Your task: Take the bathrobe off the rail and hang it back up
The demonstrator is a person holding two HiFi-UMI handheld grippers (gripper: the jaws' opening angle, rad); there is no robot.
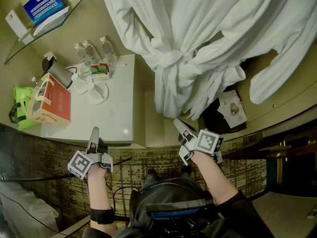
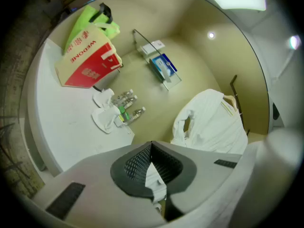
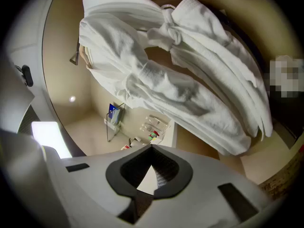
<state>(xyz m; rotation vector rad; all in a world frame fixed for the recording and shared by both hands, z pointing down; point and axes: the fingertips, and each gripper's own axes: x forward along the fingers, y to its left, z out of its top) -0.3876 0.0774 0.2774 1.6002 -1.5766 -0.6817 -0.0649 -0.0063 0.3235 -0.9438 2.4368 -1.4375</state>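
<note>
Upper left of the head view: glass shelf [image 1: 47, 21] on the beige wall w/ a blue booklet [image 1: 43, 4] on it. Below that, far left, a green bag [image 1: 19, 108] sits beside a red-and-tan carton [image 1: 49, 103] on the white worktop [image 1: 121, 108]. Water bottles [image 1: 91, 52] stand at the worktop's back edge near the wall, w/ small coloured packets just beside them. Lower left: left tool [image 1: 93, 133] held over the worktop's near edge, pointing up-frame. Its jaws are pressed together w/ nothing btwn them, as its own view confirms. Lower ctr: right tool [image 1: 177, 124], also w/ jaws closed and empty, tip just under the robe's hem and not gripping it. Whether it touches the cloth can't be told. The white bathrobe [image 1: 198, 38] fills the upper ctr and upper right, hanging against the wall, belt knotted at the middle, one sleeve drooping far right. In the left tool's view it shows at right ctr, hanging from the wall.
</note>
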